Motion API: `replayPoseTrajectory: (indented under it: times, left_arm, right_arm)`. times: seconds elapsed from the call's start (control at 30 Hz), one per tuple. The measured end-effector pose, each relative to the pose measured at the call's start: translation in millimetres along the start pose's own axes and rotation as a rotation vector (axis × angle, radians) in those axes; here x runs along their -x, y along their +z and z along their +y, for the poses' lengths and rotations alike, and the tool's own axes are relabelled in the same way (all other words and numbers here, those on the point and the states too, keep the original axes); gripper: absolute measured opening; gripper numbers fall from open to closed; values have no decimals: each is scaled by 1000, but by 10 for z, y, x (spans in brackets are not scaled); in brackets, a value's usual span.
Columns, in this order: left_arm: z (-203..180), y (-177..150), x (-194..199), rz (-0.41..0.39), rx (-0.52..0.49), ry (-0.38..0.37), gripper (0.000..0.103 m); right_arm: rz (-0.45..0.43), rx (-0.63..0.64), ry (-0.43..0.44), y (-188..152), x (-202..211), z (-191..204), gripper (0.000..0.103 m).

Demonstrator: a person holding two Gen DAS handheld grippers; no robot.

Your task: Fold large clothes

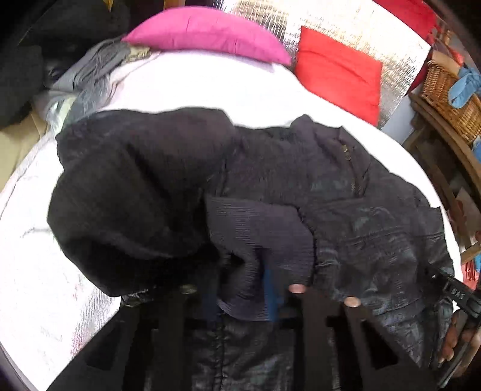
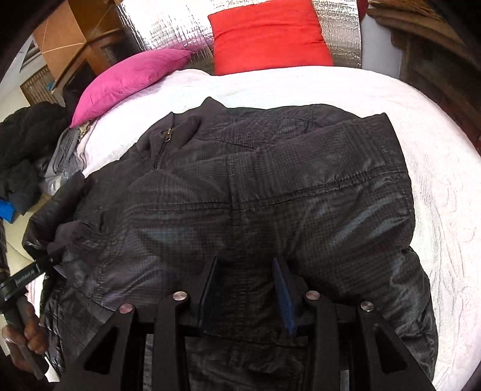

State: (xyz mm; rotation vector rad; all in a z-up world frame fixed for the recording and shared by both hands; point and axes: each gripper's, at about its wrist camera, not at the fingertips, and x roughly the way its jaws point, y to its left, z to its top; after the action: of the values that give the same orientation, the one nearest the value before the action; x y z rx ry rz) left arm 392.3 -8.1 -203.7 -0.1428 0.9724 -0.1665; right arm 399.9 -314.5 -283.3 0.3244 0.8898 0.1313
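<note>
Where ribbed cuff (image 1: 258,240) bunches, quilted jacket (image 2: 270,195) puffs.

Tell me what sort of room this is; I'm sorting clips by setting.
Probably a bedroom: a white bed with a pink pillow and red cushion, and a black jacket spread on it.

Under my right claw (image 2: 245,293) the jacket (image 2: 270,192) was a slick, faintly glossy quilted cloth, and its ribbed cuff (image 1: 261,240) in my left claw (image 1: 240,297) was matt knit. The bed cover (image 2: 436,186) beyond was rough white textured cloth. Far ahead, crinkled silver foil (image 2: 168,27) shone behind smooth cloth cushions (image 2: 267,39).
</note>
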Motion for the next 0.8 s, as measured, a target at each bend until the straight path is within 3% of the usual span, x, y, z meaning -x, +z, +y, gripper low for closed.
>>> replayPoseTrajectory:
  times: [0.2,0.37,0.47,0.53,0.6,0.67,0.73,0.8]
  left_arm:
    - [-55,81,120,-40,-67,74,18]
    - [-133,123,85,-29,-125,134,19]
    - [-116,161,263,-61,-131,107,30]
    - [-14,213,461,-114,-121,67,64]
    - [140,285,612,-179,-84,56,83]
    - [429,383,705,-227,-17,68,85]
    - [750,480,650,-211,63,89,85]
    - [1127,560,527,-171,167,111,85]
  right_arm:
    - [-21,28,-27,-6,-66,84,41]
    - [-107,68,-87,-127,-87,198,44]
    - [-176,119,-133,-226,-102,282,46]
    - [-178,115,-148,-233,-107,313,48]
    - [-175,88,-128,-239,-80,289,56]
    - [-158,83,-117,-227,-85,316,66]
    - [-114,81,-142,-181,-102,407,74]
    - [-73,63,-142,-153,-108,474,75]
